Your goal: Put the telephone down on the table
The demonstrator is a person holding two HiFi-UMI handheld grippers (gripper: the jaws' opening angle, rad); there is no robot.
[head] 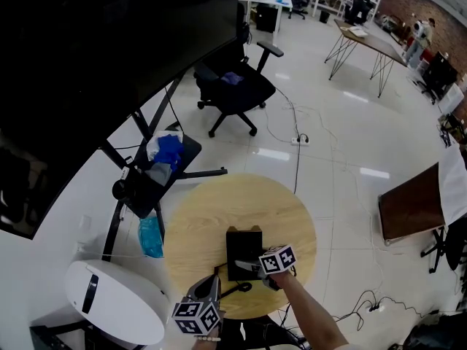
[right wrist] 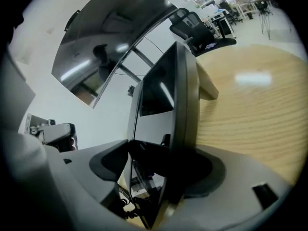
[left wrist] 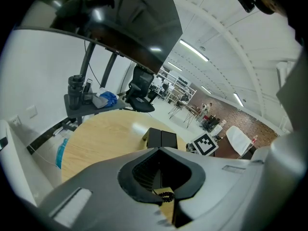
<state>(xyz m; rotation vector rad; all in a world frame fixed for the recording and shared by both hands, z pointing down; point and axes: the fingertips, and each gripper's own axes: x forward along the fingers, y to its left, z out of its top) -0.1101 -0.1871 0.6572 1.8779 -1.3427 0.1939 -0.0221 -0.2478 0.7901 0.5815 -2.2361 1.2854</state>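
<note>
A black telephone (head: 243, 252) stands on the near part of the round wooden table (head: 211, 217). In the right gripper view the telephone (right wrist: 168, 95) fills the middle, tilted on its stand, and its coiled cord (right wrist: 126, 196) shows low down. My right gripper (head: 257, 266) is at its near right side. Its jaws straddle the telephone's lower edge (right wrist: 161, 162) and stand open, with the phone between them. My left gripper (head: 210, 286) hovers at the table's near edge beside the black cord (head: 237, 290). Its jaws (left wrist: 160, 150) meet at the tips and hold nothing. From there the telephone (left wrist: 161, 139) lies just ahead.
Behind the table are a black office chair (head: 233, 90) and a dark stand with blue cloth (head: 164, 159). A blue bottle (head: 149, 235) hangs at the table's left. A white round device (head: 109, 301) sits near left, a brown desk (head: 412, 203) right. Cables cross the floor.
</note>
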